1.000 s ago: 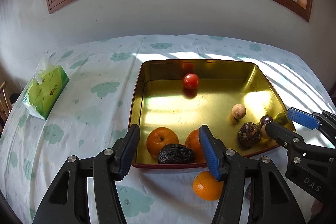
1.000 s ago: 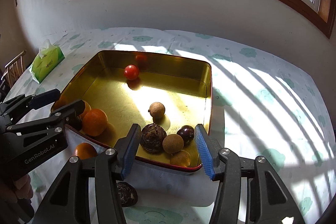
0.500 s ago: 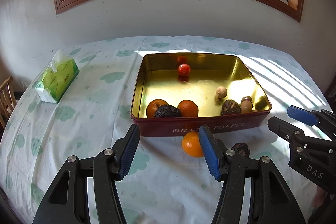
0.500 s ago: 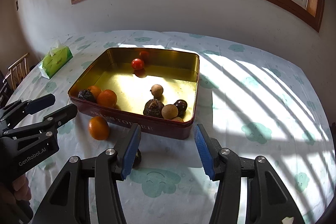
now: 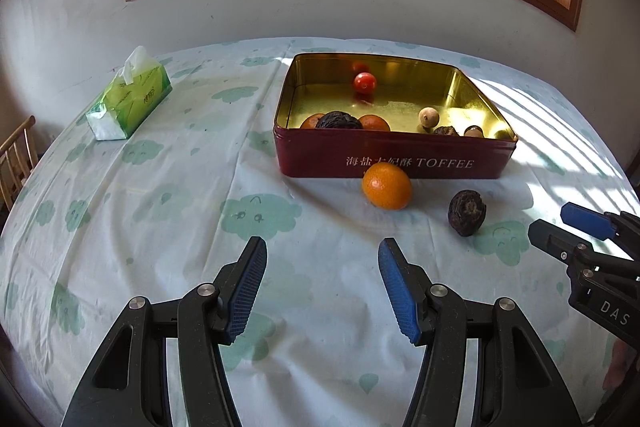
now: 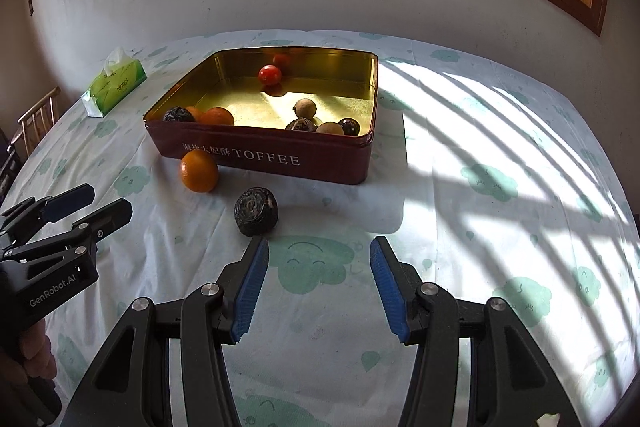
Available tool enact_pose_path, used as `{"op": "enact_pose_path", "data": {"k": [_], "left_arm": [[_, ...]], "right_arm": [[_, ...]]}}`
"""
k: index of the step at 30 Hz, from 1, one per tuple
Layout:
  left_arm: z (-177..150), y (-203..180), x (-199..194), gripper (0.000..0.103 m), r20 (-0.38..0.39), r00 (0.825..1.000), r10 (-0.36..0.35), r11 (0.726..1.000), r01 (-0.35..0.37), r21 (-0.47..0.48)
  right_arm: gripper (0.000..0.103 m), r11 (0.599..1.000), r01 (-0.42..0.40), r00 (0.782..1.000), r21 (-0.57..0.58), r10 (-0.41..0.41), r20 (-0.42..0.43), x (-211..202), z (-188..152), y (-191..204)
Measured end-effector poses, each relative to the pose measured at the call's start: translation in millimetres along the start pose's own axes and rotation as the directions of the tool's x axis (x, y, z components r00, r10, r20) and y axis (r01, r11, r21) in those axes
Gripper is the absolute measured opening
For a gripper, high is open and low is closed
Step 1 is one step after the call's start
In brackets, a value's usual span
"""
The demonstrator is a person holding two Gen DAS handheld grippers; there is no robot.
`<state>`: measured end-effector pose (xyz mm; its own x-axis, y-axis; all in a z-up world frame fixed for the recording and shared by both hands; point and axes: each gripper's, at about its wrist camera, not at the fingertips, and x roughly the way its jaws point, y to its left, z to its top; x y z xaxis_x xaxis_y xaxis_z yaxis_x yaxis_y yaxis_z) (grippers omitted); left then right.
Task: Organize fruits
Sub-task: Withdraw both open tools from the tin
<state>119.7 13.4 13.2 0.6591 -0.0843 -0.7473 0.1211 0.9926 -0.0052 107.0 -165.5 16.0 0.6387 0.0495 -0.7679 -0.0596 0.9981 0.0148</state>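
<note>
A red "TOFFEE" tin (image 5: 394, 163) (image 6: 264, 159) with a gold inside holds a red tomato (image 5: 365, 82), oranges, dark wrinkled fruits and small brown fruits. An orange (image 5: 387, 185) (image 6: 199, 171) and a dark wrinkled fruit (image 5: 466, 212) (image 6: 256, 211) lie on the cloth in front of the tin. My left gripper (image 5: 322, 281) is open and empty, back from the orange. My right gripper (image 6: 316, 281) is open and empty, just behind and right of the dark fruit. Each gripper shows at the edge of the other's view.
A green tissue pack (image 5: 130, 101) (image 6: 114, 83) lies at the far left of the table. A wooden chair (image 5: 16, 155) stands beyond the left edge. A white wall and a window are behind the table. The cloud-print tablecloth (image 6: 500, 187) is sunlit on the right.
Both grippers have pulled back and lowered from over the tin toward the near side of the table. The loose orange and dark fruit now lie ahead of the fingers. Both stayed open.
</note>
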Motion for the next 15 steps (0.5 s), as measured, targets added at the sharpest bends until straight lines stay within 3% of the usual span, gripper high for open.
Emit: {"op": "enact_pose_path", "data": {"k": [15], "left_arm": [[-35, 11, 4, 0.059, -0.043, 0.999, 0.020, 1.000, -0.021, -0.012]], "right_arm": [[0.050, 1.000, -0.020, 0.999, -0.014, 0.019, -0.045, 6, -30, 14]]}}
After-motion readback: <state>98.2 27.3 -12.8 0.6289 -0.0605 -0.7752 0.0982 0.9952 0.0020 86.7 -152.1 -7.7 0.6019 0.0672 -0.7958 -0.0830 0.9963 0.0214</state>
